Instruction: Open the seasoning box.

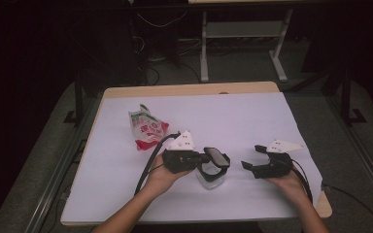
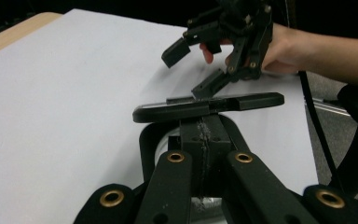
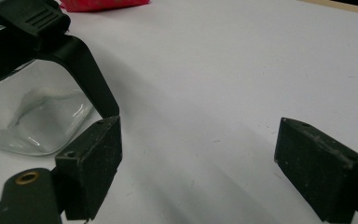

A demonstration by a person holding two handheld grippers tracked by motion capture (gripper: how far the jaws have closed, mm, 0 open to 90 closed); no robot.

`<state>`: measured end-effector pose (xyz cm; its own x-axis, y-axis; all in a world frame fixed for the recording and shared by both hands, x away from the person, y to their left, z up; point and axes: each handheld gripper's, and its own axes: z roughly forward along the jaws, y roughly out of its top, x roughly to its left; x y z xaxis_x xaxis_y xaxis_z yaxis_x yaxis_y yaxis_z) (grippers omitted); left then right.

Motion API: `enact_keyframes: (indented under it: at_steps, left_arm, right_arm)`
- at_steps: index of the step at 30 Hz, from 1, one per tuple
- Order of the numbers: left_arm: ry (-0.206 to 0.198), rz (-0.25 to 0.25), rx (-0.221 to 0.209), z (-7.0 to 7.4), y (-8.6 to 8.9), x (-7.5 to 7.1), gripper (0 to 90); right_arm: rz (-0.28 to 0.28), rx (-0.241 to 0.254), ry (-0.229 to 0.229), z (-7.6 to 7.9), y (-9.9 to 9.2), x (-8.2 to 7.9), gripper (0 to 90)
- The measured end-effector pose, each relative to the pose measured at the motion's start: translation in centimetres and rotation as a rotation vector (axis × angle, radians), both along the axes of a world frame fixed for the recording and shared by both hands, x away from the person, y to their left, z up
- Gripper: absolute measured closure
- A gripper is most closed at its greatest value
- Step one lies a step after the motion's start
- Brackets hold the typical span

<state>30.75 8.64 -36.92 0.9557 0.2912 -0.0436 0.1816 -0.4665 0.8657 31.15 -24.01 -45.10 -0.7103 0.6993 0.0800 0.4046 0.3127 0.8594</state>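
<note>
A clear container (image 1: pixel 210 178) stands near the table's front, between my two grippers. Its black lid (image 1: pixel 217 156) is raised above it, tilted, with a black strap (image 3: pixel 91 77) curving down to the container (image 3: pixel 32 116). My left gripper (image 1: pixel 208 157) comes in from the left, shut on the lid (image 2: pixel 205 105) with both jaws pressed together (image 2: pixel 204 128). My right gripper (image 1: pixel 251 157) rests low at the right of the container, open, with nothing between its jaws (image 3: pixel 205 163). In the left gripper view the right gripper (image 2: pixel 191 70) sits just beyond the lid.
A red, white and green snack bag (image 1: pixel 146 128) lies at the back left of the white-covered table (image 1: pixel 252 111); its red edge (image 3: pixel 102 3) shows in the right gripper view. Cables trail from both grippers toward the front edge. Dark floor and desk legs lie beyond.
</note>
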Motion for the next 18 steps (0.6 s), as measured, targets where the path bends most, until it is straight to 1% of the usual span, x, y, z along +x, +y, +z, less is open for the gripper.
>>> enact_keyframes:
  at_steps: [5,18]
  left_arm:
    - [-0.015,-0.012,-0.009,0.9,-0.8,0.3,89.7]
    - [-0.025,-0.023,-0.023,1.6,-3.0,1.5,89.8]
  right_arm:
    - [-0.002,0.002,-0.003,0.1,-0.1,0.0,14.6]
    - [-0.001,0.002,-0.006,0.1,-0.1,0.0,14.6]
